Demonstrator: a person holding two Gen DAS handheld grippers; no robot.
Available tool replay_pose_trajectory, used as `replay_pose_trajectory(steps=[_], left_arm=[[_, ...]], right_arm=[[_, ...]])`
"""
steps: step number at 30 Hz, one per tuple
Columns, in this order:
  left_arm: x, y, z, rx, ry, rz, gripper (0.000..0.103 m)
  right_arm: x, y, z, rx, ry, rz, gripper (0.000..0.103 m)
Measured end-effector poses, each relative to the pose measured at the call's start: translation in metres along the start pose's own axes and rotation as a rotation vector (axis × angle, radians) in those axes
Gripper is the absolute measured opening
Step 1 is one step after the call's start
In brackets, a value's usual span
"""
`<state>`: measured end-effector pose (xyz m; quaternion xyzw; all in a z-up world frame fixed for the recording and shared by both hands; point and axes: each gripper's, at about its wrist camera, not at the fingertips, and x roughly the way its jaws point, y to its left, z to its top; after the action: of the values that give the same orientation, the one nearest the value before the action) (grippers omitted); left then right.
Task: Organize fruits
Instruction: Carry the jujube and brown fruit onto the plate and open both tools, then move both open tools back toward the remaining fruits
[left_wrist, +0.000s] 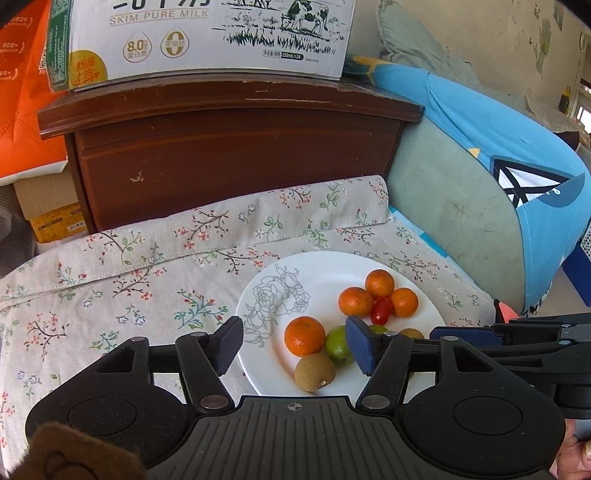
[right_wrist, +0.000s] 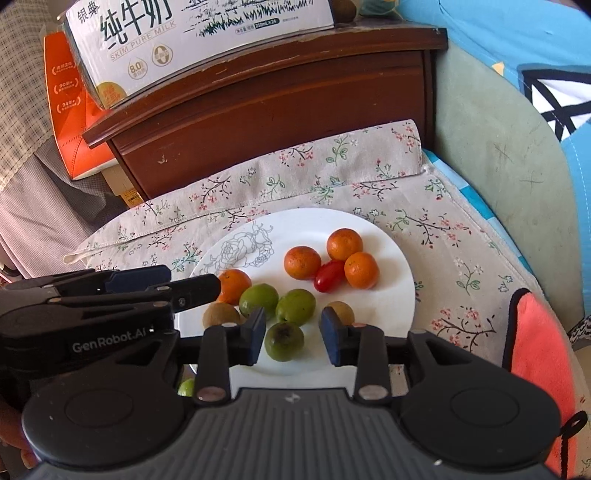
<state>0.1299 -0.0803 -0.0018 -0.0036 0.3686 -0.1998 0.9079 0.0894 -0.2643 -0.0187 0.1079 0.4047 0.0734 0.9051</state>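
Note:
A white plate (right_wrist: 384, 314) with a rose drawing sits on a floral cloth and also shows in the left wrist view (left_wrist: 325, 269). It holds several small oranges (right_wrist: 352, 269), a red cherry tomato (right_wrist: 328, 275), three green fruits (right_wrist: 295, 306) and brown round fruits (left_wrist: 314, 371). My left gripper (left_wrist: 295, 343) is open above the plate's near left, around an orange (left_wrist: 304, 336). My right gripper (right_wrist: 293, 341) is open, with a green fruit (right_wrist: 284, 341) between its fingers, apart from both pads.
A dark wooden cabinet (left_wrist: 229, 147) with a milk carton box (left_wrist: 207, 37) on top stands behind the cloth. A cushioned seat back (left_wrist: 461, 206) is at the right. A red towel (right_wrist: 535, 350) lies right of the plate. One green fruit (right_wrist: 186, 387) lies off the plate.

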Motion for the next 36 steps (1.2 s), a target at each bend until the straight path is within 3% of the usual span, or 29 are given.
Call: replay_pose_trajectory(steps=[5,10,25,36], left_arm=[[-0.017,0.008,0.004,-0.026,-0.028,-0.01,0.075],[-0.033,0.006,0.0,0.013,-0.049,-0.004,0.081],[-0.071,0.026,-0.028,0.03,-0.073,0.066,0.086],[-0.094,0.064,-0.052,-0.079,-0.053,0.092,0.086]], right_arm=[[-0.002,0.006,0.0,-0.025,-0.004,-0.006,0.041],[-0.01,0.019,-0.004,-0.076,-0.014,0.006,0.054],[-0.031,0.043,-0.024,-0.139,-0.03,0.008,0.063],[-0.057,0.054,-0.045,-0.135,-0.052,0.06,0.063]])
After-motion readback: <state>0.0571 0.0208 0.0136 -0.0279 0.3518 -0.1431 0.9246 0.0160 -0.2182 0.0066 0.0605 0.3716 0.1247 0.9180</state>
